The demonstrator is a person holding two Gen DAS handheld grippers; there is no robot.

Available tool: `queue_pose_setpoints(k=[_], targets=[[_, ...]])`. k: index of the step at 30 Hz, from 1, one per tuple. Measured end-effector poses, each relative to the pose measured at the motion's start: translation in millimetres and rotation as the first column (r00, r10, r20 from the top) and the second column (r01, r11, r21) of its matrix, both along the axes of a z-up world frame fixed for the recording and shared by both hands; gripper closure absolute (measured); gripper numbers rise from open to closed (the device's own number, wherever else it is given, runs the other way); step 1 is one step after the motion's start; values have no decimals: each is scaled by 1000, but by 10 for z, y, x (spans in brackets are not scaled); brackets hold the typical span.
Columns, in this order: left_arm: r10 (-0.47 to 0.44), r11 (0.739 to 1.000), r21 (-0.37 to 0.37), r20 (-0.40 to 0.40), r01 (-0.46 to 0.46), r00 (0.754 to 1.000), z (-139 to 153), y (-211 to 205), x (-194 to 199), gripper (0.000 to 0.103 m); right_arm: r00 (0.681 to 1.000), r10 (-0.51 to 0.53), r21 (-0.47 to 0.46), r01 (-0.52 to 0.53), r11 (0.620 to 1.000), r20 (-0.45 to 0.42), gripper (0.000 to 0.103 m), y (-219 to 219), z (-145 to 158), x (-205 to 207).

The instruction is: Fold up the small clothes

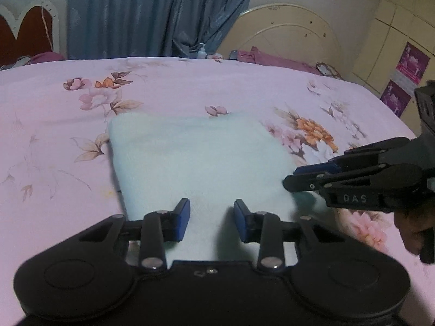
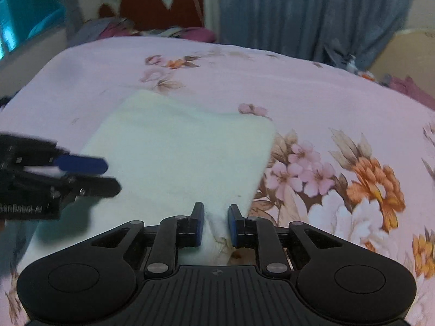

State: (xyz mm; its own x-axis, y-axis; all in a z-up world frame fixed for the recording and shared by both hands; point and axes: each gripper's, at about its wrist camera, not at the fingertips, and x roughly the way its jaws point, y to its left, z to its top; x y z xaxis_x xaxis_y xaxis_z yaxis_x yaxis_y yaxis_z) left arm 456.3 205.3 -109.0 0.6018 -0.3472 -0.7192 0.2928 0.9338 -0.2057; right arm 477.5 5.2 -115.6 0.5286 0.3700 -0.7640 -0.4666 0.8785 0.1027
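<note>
We are looking at a pale cloth (image 1: 195,163) that is lying flat on a pink bedsheet (image 1: 54,125) with a flower print, and we are taking this cloth as our landmark. It is looking like a folded rectangle, and its colour is appearing pale blue in the left wrist view and more cream in the right wrist view. Our left gripper (image 1: 211,221) is hovering over the near edge of the cloth with its two blue pads (image 1: 181,218) standing clearly apart, and nothing is sitting between them; whether the tips are touching the fabric, we cannot tell. Our right gripper (image 2: 216,224) is standing at the near right corner of the cloth. Its blue pads (image 2: 199,225) are standing only a little apart, and a raised pinch of the fabric is sitting in the gap between them, so it is looking like it is holding this corner, though the contact is partly hidden. In the left wrist view this same gripper is coming in from the right side of the cloth, and there its fingers are looking almost closed. Beyond the far edge of the cloth a blue curtain (image 1: 152,13) is hanging, and a cream headboard (image 1: 288,32) is standing to the far right of the cloth.
</note>
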Motion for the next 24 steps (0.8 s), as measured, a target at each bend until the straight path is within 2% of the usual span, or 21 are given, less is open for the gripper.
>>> queue_pose_setpoints(k=[4, 7, 14, 24], targets=[[24, 1000, -8, 24, -24, 999, 123, 11, -304, 68, 998, 26, 6, -26, 1000, 60, 86, 11, 250, -292], [92, 995, -26, 19, -91, 996, 144, 60, -601, 68, 998, 46, 44, -48, 998, 51, 86, -67, 321, -563], [166, 986, -9, -17, -166, 986, 47, 20, -1056, 68, 998, 67, 69, -67, 995, -9, 86, -191, 143, -1084], [201, 978, 54, -26, -199, 979, -64, -102, -1247, 69, 998, 18, 60, -14, 998, -68, 86, -400, -122, -1142]])
